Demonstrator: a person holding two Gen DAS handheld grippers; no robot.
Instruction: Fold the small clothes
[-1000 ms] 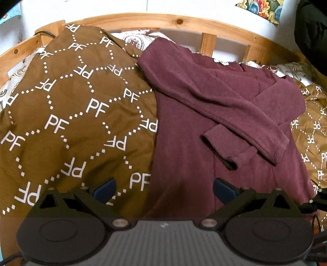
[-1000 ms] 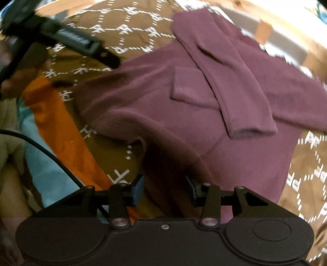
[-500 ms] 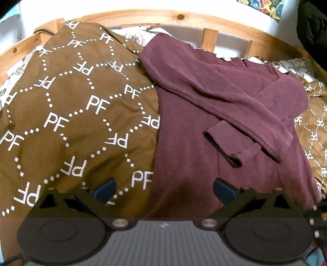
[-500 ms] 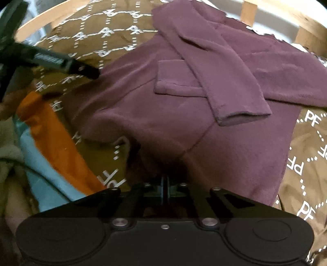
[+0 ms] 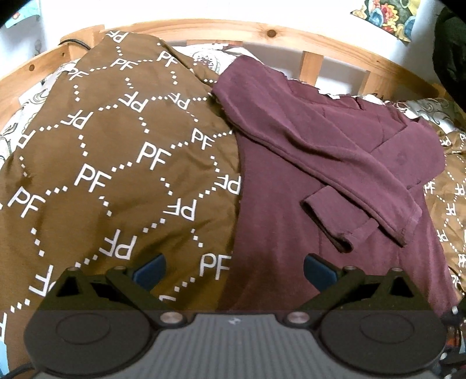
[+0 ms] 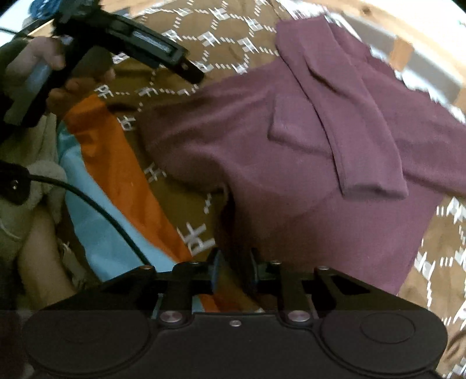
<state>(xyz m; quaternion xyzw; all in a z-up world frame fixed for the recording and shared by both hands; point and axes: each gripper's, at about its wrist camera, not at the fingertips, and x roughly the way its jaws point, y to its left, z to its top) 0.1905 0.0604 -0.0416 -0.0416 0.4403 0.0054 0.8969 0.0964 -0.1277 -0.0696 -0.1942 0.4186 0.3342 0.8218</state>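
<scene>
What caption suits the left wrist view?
Maroon sweater, sleeves folded across, lies on a patterned brown blanket before open jaws.

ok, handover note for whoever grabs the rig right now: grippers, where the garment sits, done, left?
Left gripper: open wide, holding nothing, hovering over the near left edge of the maroon top.
Right gripper: jaws opening, narrow gap, near hem of the top between them; not clearly clamped.
Maroon top lies flat on the brown PF-print cover on the wooden-framed bed.
Done: both sleeves are folded in and crossed over the chest.
Left: fold the body up from the hem, probably after regripping the hem with both grippers, then tidy it.
</scene>
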